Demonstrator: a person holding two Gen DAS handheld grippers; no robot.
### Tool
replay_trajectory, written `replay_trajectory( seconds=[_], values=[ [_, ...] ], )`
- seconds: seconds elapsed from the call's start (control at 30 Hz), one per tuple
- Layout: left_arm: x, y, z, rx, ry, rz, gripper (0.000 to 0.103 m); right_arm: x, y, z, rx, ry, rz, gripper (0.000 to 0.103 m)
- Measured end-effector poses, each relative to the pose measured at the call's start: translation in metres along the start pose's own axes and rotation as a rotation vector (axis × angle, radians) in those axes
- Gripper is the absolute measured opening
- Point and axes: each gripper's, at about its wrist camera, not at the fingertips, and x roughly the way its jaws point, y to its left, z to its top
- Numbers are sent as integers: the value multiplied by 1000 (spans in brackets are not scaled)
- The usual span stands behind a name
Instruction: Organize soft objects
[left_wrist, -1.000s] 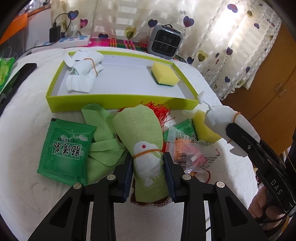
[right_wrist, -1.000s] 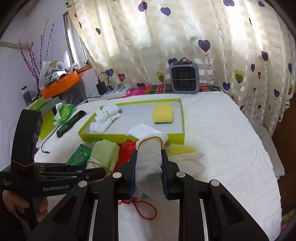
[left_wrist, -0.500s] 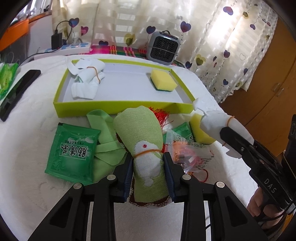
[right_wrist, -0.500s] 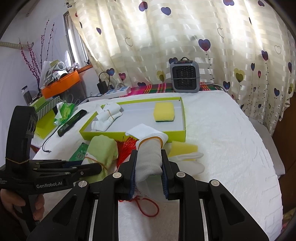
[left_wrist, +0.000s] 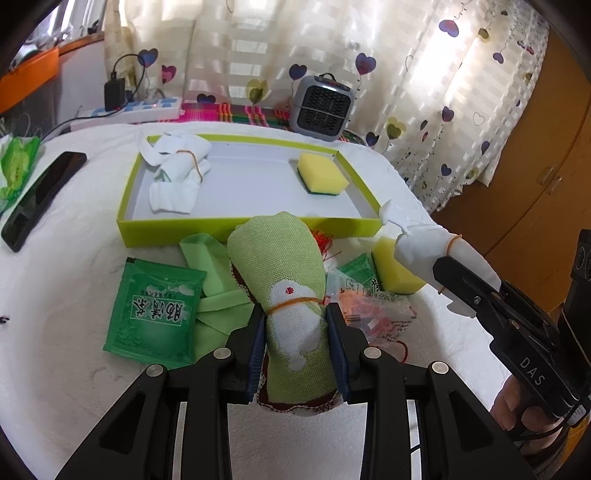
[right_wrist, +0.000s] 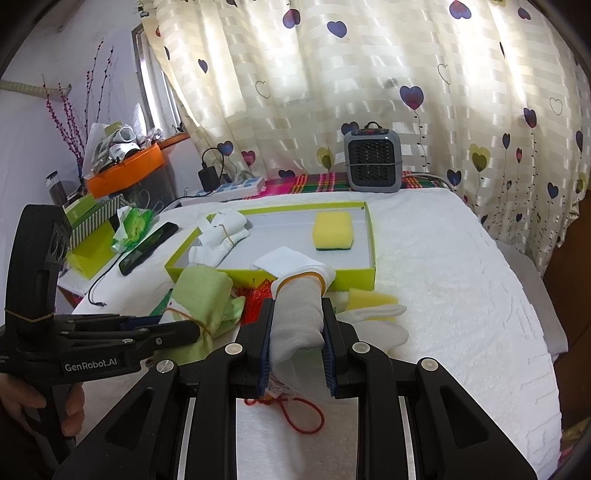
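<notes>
My left gripper (left_wrist: 295, 325) is shut on a green rolled cloth (left_wrist: 284, 266) bound with an orange rubber band, held above the white bed. My right gripper (right_wrist: 297, 332) is shut on a grey-white rolled sock (right_wrist: 299, 306), which also shows in the left wrist view (left_wrist: 428, 251). The lime-green tray (left_wrist: 243, 225) lies ahead and holds a white sock bundle (left_wrist: 177, 173) at its left and a yellow sponge (left_wrist: 321, 177) at its right. A second yellow sponge (left_wrist: 391, 269) lies outside the tray beside the right gripper.
Green packets (left_wrist: 155, 310), a light green cloth (left_wrist: 210, 266), a clear bag (left_wrist: 369, 306) and red string (right_wrist: 303, 417) lie on the bed before the tray. A black phone (left_wrist: 40, 195) lies left. A grey heater (left_wrist: 321, 107) and power strip (left_wrist: 140, 110) stand behind the tray.
Both grippers have lifted and drawn back a little with their bundles still held. The tray looks slightly farther away. Nothing was let go.
</notes>
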Motion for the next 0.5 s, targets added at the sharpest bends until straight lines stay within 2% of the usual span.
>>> replay_trajectory(
  seconds=[0.5],
  values=[
    [-20, -2, 13, 19, -50, -14, 30, -12, 7, 15, -15, -34, -9, 24]
  ],
)
